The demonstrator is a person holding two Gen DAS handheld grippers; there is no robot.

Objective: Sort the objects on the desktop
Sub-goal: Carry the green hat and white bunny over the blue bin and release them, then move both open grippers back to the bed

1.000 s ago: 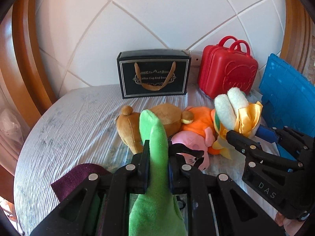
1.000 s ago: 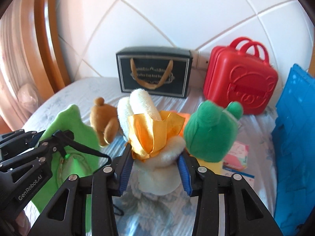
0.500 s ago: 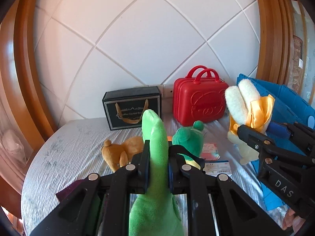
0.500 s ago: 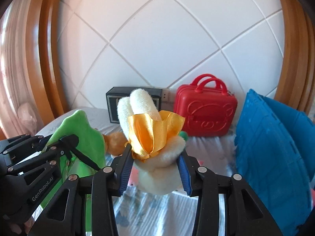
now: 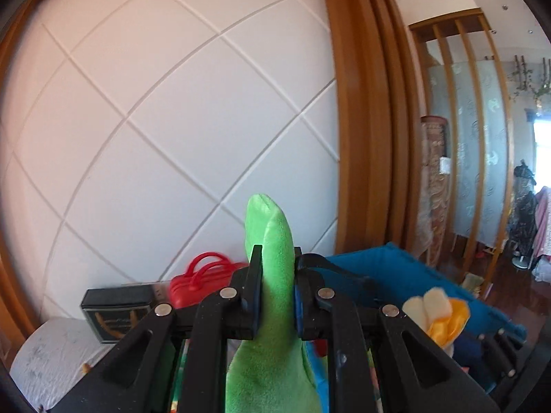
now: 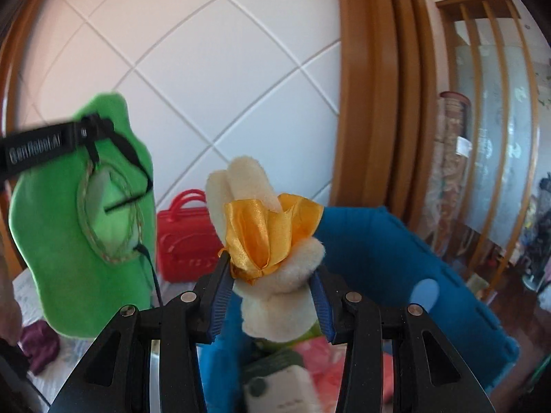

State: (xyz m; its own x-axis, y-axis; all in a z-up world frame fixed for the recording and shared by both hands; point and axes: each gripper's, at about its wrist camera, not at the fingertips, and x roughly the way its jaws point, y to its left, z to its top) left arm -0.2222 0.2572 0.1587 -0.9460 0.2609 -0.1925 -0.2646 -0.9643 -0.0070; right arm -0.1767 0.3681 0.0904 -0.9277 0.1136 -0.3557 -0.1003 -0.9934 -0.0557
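Observation:
My left gripper (image 5: 277, 268) is shut on a flat green plush toy (image 5: 272, 309) and holds it high in the air. The same toy (image 6: 79, 241) shows at the left of the right wrist view. My right gripper (image 6: 272, 289) is shut on a cream plush rabbit with a gold ribbon (image 6: 272, 234), held above the open blue fabric bin (image 6: 396, 261). The rabbit (image 5: 435, 313) also shows at the lower right of the left wrist view, over the bin (image 5: 389, 268).
A red toy suitcase (image 5: 203, 278) and a black gift box (image 5: 113, 309) stand against the white tiled wall on the cloth-covered table (image 5: 48, 354). The bin holds a white device (image 6: 282, 389) and pink items. A purple cloth (image 6: 39, 344) lies at the left.
Both grippers have risen and swung right with their toys. The rabbit is now over the blue bin. The table and the other plush toys have dropped out of view.

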